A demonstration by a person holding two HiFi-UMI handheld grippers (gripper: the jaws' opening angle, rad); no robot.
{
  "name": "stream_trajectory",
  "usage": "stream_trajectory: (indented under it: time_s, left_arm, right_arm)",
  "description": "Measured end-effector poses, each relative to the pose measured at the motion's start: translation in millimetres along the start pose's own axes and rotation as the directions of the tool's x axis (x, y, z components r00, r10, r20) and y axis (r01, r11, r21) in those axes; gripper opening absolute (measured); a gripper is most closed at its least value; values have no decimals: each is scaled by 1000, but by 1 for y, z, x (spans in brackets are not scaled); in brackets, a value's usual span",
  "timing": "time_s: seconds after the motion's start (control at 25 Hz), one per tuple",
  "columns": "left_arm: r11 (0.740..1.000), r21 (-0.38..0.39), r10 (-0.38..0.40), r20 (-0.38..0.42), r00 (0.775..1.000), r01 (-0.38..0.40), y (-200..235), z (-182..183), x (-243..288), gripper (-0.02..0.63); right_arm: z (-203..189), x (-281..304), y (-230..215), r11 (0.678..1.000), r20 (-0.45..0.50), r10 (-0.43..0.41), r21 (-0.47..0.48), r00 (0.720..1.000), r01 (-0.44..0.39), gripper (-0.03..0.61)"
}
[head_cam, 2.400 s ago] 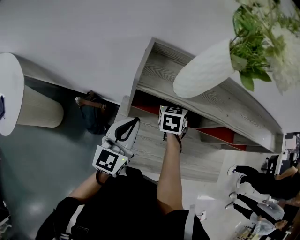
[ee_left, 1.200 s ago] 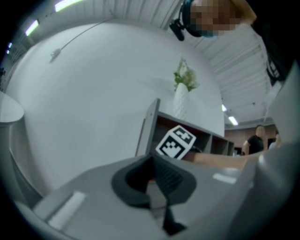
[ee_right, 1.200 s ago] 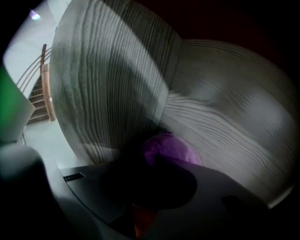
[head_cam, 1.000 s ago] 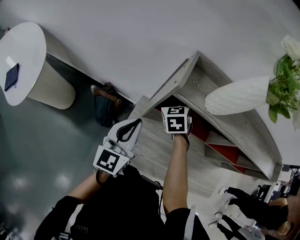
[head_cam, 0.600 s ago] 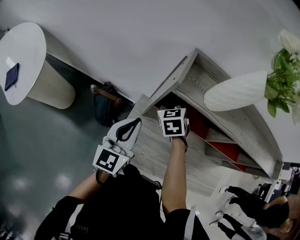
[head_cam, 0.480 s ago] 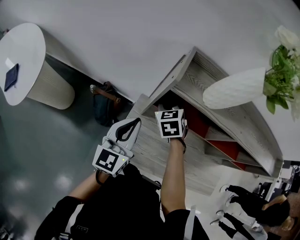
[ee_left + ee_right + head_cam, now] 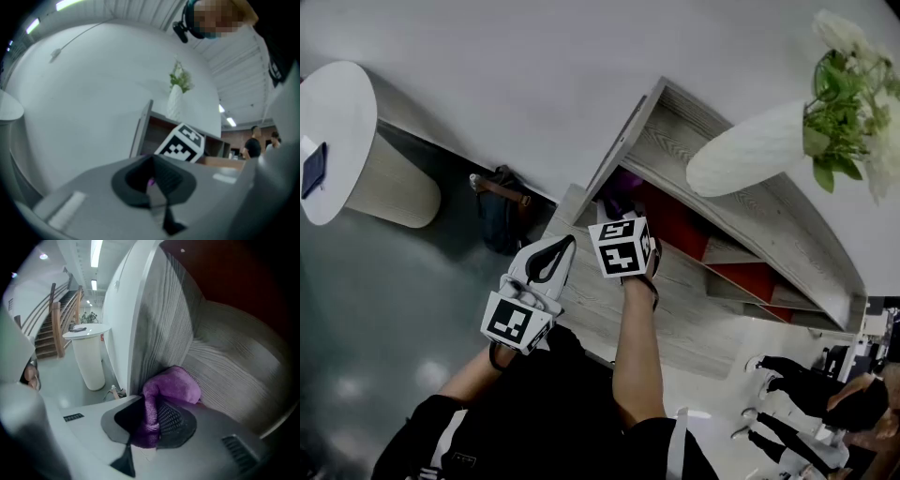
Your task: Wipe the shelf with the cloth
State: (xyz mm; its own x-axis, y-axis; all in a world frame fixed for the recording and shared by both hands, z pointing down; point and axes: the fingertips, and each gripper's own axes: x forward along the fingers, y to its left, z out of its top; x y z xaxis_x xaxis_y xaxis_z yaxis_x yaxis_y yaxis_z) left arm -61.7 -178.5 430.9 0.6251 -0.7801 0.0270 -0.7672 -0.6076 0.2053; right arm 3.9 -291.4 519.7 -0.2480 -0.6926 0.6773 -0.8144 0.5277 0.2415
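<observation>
Gripping a bunched fold of the purple cloth (image 7: 171, 387), the right tongs (image 7: 151, 423) are clamped tight. The free wad pokes out past their tips into the left end of the shelf (image 7: 229, 364), where the grey wood-grain floor of the compartment meets the upright side panel (image 7: 161, 319). In the head view the cloth sits just inside that opening, under the top board (image 7: 741, 202) that carries the white vase (image 7: 748, 150), with the red back panel (image 7: 675, 223) just beside it. The left tongs (image 7: 151, 185) are closed on nothing and hang near the shelf's front edge, beside the right forearm (image 7: 633, 347), taking no part. I judge the wiping stroke to be in hand, at the corner end of the compartment, though I cannot tell for sure whether the wad actually touches the wood. The next move would call for pressing the cloth down and dragging it along the shelf away from the side panel, toward the person's right, without loosening the grip.
</observation>
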Motion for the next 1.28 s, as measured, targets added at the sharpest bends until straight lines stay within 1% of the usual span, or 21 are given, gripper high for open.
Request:
stream_trajectory:
  time_s: [0.2, 0.48, 0.72, 0.96, 1.08, 1.28]
  left_arm:
    - [1000, 8, -9, 7, 1000, 9, -3, 4, 1, 3]
    - [1000, 15, -6, 11, 1000, 6, 1, 7, -1, 2]
    - [999, 25, -28, 2, 1000, 28, -4, 6, -1, 3]
    - [998, 23, -60, -8, 998, 60, -14, 3, 4, 3]
    - [996, 21, -81, -10, 997, 82, -22, 2, 6, 3]
    - [993, 18, -112, -14, 994, 113, -34, -2, 9, 3]
  right_arm:
    - [-4, -4, 5, 1000, -1, 8, 10, 1000, -8, 67]
    - [-4, -5, 2, 994, -12, -19, 110, 1000, 20, 67]
    - [-10, -10, -1, 988, -9, -52, 147, 999, 52, 67]
    - [-25, -20, -17, 971, -21, -75, 225, 997, 78, 67]
    - [-37, -26, -29, 958, -21, -87, 273, 996, 90, 69]
    - [-59, -40, -48, 938, -33, -123, 324, 992, 127, 69]
